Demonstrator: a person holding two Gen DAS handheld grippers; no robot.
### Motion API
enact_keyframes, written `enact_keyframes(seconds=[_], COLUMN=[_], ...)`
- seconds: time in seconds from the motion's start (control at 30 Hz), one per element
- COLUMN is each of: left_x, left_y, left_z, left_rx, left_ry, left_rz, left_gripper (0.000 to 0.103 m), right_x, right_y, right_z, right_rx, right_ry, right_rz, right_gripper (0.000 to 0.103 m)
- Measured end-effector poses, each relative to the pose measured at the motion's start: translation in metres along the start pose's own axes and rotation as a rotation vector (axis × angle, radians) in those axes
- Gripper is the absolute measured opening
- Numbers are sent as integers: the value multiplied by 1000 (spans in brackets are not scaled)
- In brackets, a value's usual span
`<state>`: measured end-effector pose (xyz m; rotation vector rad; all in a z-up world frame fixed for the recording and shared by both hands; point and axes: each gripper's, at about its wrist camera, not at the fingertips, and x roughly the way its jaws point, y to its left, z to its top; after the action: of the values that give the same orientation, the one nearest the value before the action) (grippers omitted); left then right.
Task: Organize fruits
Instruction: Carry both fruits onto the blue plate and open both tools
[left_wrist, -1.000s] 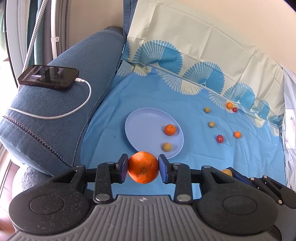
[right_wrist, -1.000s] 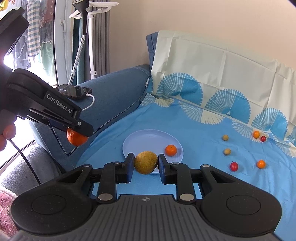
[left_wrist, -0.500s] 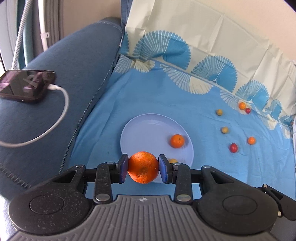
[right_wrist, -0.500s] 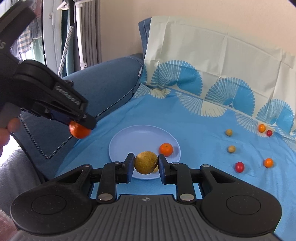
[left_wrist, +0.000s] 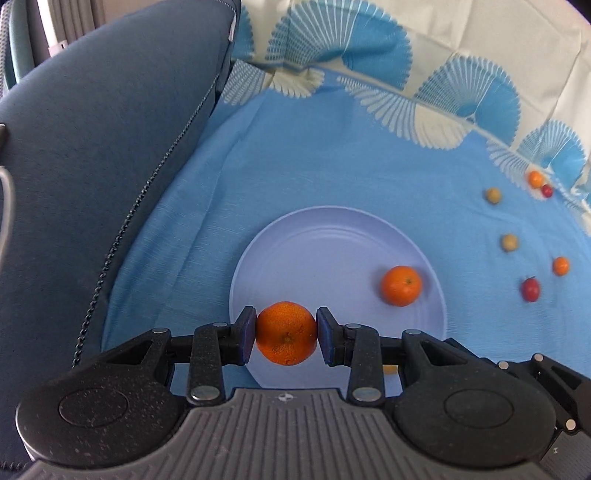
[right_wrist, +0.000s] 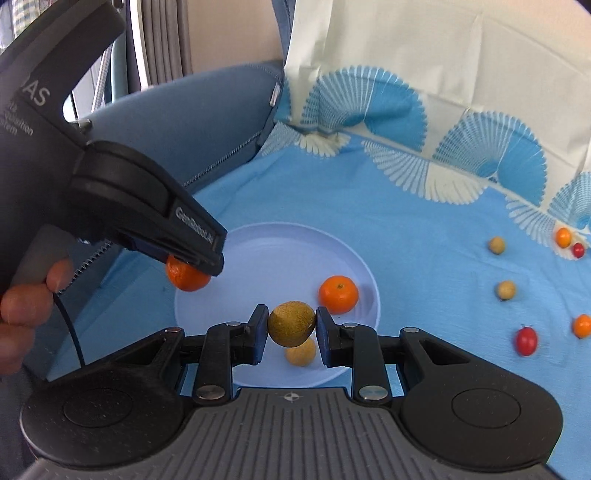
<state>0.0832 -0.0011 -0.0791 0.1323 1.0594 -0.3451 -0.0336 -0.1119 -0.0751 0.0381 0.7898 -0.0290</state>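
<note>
Risk note, both hands loaded over the plate (left_wrist: 280, 236).

Your left gripper (left_wrist: 286, 334) is pinching an orange mandarin (left_wrist: 286, 333) across its middle, one blue pad on each side. Seen from the right wrist, that fruit hangs over the plate's left rim, not over its centre. Let go there and it may land on the rim and roll onto the blue cloth (left_wrist: 314, 155) toward the sofa arm (left_wrist: 110, 129).

Your right gripper (right_wrist: 291, 329) is clamped on a brownish-green fruit (right_wrist: 291, 328), held above the near part of the plate. A yellowish fruit (right_wrist: 301, 351) already lies on the plate directly under it. Drop from here and the two will likely knock, and either could be pushed off the near edge.

A second mandarin (right_wrist: 338, 294) sits on the plate toward its right side, close to the right gripper's outer finger. A sideways drift could nudge it; the plate is shallow and would not stop it.

The two grippers are near each other over the plate. Lower both at once and the bodies may collide.

Right of the plate, well apart from it, six small fruits lie loose on the cloth: two yellowish, two orange, two red. The cloth looks soft and creased, so round fruit set down off the plate may wander.
</note>
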Motion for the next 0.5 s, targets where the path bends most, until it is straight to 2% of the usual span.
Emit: enact_keyframes(seconds=[0.1, 0.13, 0.17, 0.2, 0.23, 0.3, 0.5], left_x=[12, 13, 15, 13, 10, -3, -44], left_y=[0, 2, 3, 4, 6, 8, 12], left_z=[4, 5, 8, 11, 13, 16, 3], left_rx=[4, -3, -7, -16, -29, -47, -40], left_ry=[4, 4, 5, -1, -16, -74, -92], left_rz=[15, 11, -2, -11, -11, -12, 13], left_gripper=[39, 47, 68, 82, 102, 103, 103], right_x=[16, 20, 24, 28, 31, 31, -6], right_y=[1, 1, 2, 3, 4, 5, 3], right_z=[0, 1, 1, 2, 4, 8, 8], right_rx=[-8, -13, -22, -31, -40, -42, 2], right_ry=[25, 31, 35, 35, 34, 15, -7], right_rz=[7, 8, 10, 11, 11, -7, -44], right_gripper=[29, 29, 29, 31, 34, 56, 82])
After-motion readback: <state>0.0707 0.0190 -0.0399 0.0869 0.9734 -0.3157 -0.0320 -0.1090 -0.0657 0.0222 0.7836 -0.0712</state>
